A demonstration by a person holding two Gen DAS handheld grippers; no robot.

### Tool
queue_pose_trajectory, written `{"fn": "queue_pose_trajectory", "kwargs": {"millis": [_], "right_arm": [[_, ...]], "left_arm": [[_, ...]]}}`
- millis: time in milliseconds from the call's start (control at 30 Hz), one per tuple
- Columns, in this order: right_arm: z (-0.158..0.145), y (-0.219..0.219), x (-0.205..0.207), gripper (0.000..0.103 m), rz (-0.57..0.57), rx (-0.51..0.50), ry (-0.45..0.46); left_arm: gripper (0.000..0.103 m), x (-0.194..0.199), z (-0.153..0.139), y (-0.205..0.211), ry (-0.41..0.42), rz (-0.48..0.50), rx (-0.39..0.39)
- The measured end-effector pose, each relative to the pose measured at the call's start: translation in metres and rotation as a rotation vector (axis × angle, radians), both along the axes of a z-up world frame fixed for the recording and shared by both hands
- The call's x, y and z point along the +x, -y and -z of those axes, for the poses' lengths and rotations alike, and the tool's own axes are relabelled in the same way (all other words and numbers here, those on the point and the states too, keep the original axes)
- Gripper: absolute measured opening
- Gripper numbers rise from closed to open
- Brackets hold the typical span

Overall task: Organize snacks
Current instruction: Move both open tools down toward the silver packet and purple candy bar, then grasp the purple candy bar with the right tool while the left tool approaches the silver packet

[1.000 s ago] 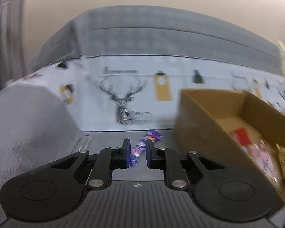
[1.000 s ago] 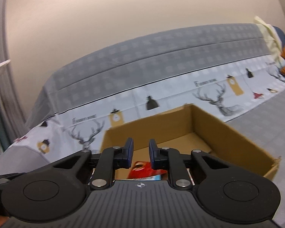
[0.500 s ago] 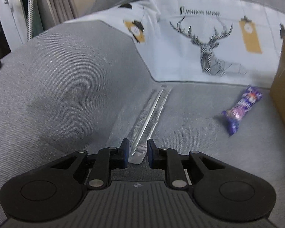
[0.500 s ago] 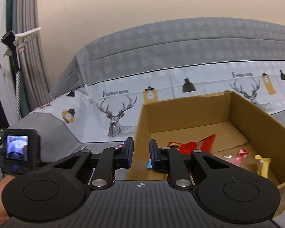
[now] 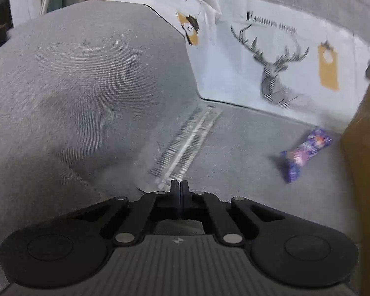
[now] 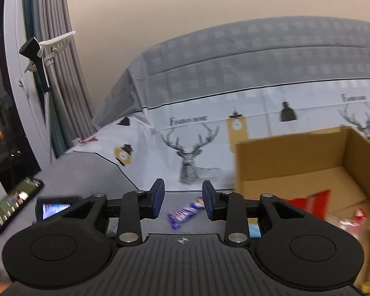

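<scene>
Grey sofa seat (image 5: pixel 91 93) carries everything: left tongs (image 5: pixel 177 187) are pressed together on the near end of a clear silvery wrapper (image 5: pixel 187 143); a purple snack bar (image 5: pixel 305 153) lies near the seat's back edge (beside the cardboard box (image 6: pixel 308 162)), framed loosely by the opening right tongs (image 6: pixel 182 201).

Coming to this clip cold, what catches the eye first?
The purple snack bar lying loose on the grey sofa seat, just outside the cardboard box that already holds bright wrappers. Next, the left gripper, shut on the near end of a clear packet lying left of the bar.
</scene>
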State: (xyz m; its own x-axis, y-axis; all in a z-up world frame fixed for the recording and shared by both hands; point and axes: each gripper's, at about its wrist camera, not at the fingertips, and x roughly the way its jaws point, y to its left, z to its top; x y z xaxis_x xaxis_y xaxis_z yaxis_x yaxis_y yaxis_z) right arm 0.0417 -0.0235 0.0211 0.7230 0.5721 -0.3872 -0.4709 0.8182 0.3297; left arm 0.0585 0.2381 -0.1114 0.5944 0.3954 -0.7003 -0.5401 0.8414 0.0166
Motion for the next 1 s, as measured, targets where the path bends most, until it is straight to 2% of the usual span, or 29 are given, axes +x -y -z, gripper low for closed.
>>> {"fn": "queue_pose_trajectory", "kwargs": {"millis": [133, 200, 300, 367, 467, 533, 633, 667, 767, 833, 867, 933, 1000], "right_arm": [[0.009, -0.033, 0.034, 0.041, -0.041, -0.001, -0.103], [0.02, -0.051, 0.053, 0.048, -0.035, -0.031, -0.156], [0.046, -0.076, 0.085, 0.061, 0.006, -0.087, -0.278], [0.067, -0.088, 0.107, 0.062, 0.036, -0.102, -0.372], [0.095, -0.101, 0.132, 0.064, 0.078, -0.139, -0.463], [0.108, -0.108, 0.145, 0.068, 0.092, -0.16, -0.498], [0.12, -0.116, 0.162, 0.073, 0.109, -0.169, -0.547], [0.123, -0.117, 0.166, 0.076, 0.111, -0.174, -0.562], [0.133, -0.127, 0.176, 0.077, 0.108, -0.222, -0.589], [0.131, -0.134, 0.178, 0.079, 0.093, -0.259, -0.555], [0.13, -0.138, 0.178, 0.077, 0.083, -0.279, -0.544], [0.129, -0.144, 0.176, 0.061, 0.066, -0.329, -0.505], [0.127, -0.148, 0.171, 0.03, 0.034, -0.375, -0.461]], "left_arm": [[0.0, -0.005, -0.008, 0.01, 0.058, -0.002, -0.102], [0.0, -0.011, -0.009, 0.013, 0.065, -0.024, -0.136], [0.0, -0.003, -0.011, 0.018, 0.061, -0.055, -0.04], [0.002, 0.002, -0.01, 0.017, 0.037, -0.071, 0.022], [0.006, 0.013, -0.005, 0.013, -0.006, -0.079, 0.09], [0.014, 0.02, -0.001, 0.01, -0.022, -0.073, 0.11], [0.041, 0.027, 0.0, 0.009, -0.027, -0.057, 0.139], [0.044, 0.03, 0.001, 0.009, -0.032, -0.049, 0.142], [0.045, 0.034, 0.006, 0.006, -0.051, -0.05, 0.132], [0.045, 0.037, 0.01, 0.001, -0.068, -0.06, 0.124], [0.045, 0.039, 0.012, -0.001, -0.075, -0.062, 0.12], [0.044, 0.042, 0.015, -0.005, -0.082, -0.063, 0.113], [0.044, 0.043, 0.015, -0.006, -0.083, -0.059, 0.108]]}}
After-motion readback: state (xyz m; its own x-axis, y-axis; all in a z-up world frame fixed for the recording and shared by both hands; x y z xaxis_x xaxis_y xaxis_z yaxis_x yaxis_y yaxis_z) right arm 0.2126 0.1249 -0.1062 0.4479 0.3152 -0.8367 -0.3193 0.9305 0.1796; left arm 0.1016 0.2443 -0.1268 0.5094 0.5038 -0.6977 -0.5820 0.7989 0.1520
